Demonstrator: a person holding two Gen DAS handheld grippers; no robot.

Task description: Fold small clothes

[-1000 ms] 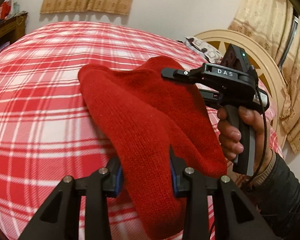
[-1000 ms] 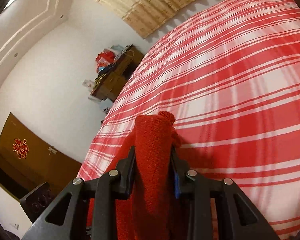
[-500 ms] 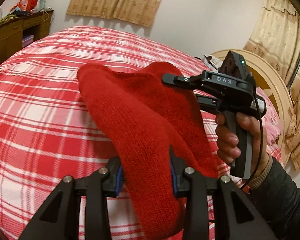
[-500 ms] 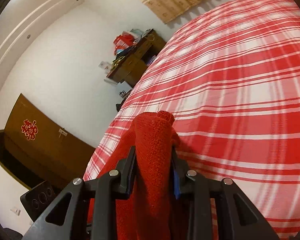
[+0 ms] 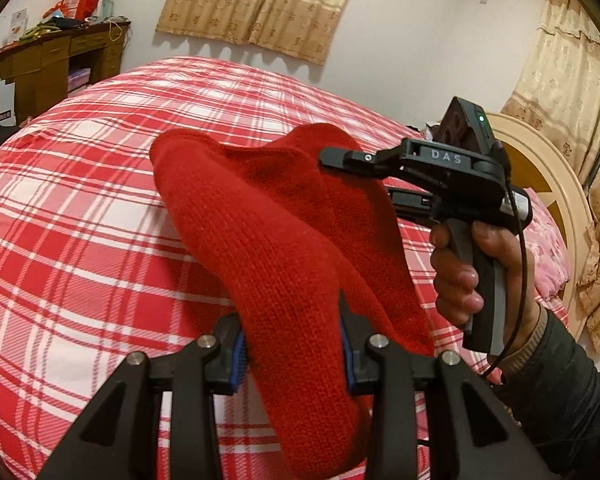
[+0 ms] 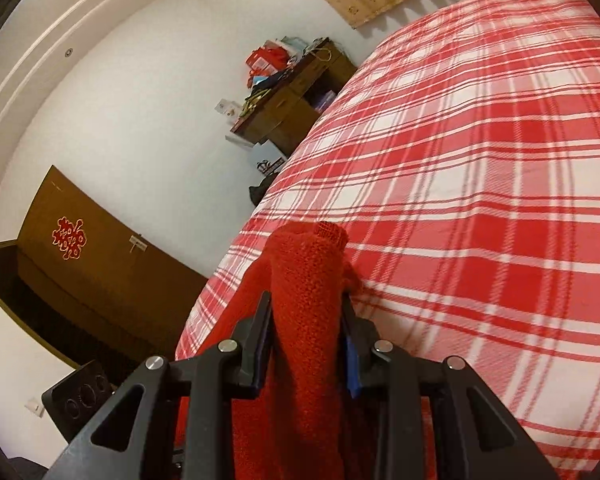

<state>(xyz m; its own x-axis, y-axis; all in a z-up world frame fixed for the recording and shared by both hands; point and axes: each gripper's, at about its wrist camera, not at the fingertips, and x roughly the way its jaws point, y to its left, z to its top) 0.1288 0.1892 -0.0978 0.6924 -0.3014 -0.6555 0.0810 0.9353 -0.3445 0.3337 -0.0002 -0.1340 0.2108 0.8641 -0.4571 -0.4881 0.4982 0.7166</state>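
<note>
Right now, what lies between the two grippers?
Only the red knit garment, spanning from the left gripper to the right gripper, seen in the left wrist view.

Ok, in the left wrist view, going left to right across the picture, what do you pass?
Wooden desk → red knitted garment → right gripper → right hand → wooden headboard.

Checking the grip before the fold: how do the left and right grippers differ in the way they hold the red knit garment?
The left gripper clamps a broad, smooth span of the red knit garment; the right gripper clamps a narrow bunched edge whose tip pokes up past its fingers. The left points toward the headboard, the right toward the desk. Both are shut on the garment, above the plaid bed.
</note>
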